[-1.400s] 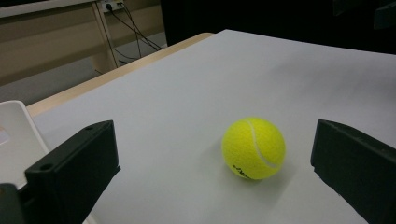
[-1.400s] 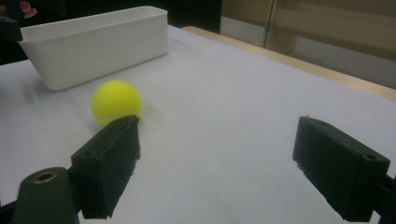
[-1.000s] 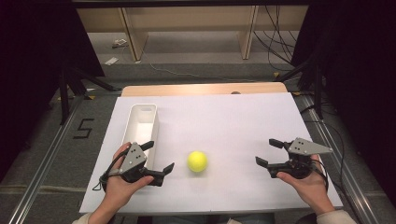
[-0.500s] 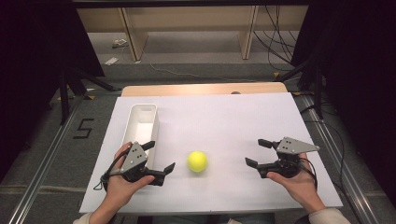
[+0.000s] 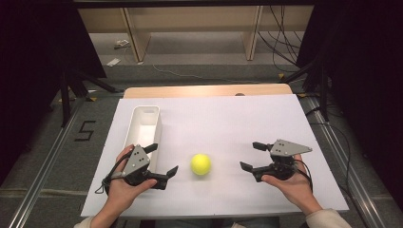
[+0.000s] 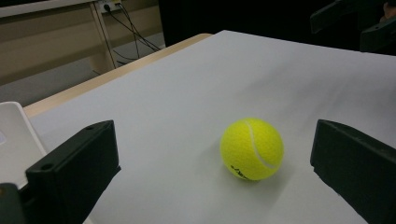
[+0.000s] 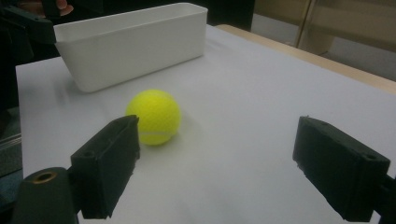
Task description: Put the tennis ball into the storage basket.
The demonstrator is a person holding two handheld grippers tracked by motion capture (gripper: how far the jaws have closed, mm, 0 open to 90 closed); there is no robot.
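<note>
Since the earlier frames, the right gripper (image 5: 254, 156) has slid leftward across the lower right of the high view, closing part of its distance to the tennis ball (image 5: 201, 164), while the left gripper (image 5: 161, 158) and the ball sit where they were.

At the left of the high view, a white bin (image 5: 143, 127) lies lengthwise on the white sheet (image 5: 228, 118). Just below the bin's near end, the left gripper rests in the person's left hand (image 5: 121, 187), jaws spread wide and pointing right toward the ball with nothing between them. In the left gripper view the ball (image 6: 251, 149) sits lower center-right, between the 2 black jaws but ahead of them, touching neither.

At lower center of the high view the ball lies on the sheet, between the 2 grippers and apart from both.

At lower right, the right gripper is held in the person's right hand (image 5: 292, 183), jaws wide apart and empty, aimed left. In the right gripper view the ball (image 7: 153, 116) sits left of center, just beyond the left-hand jaw, with the bin (image 7: 130, 44) behind it in the upper left.
</note>
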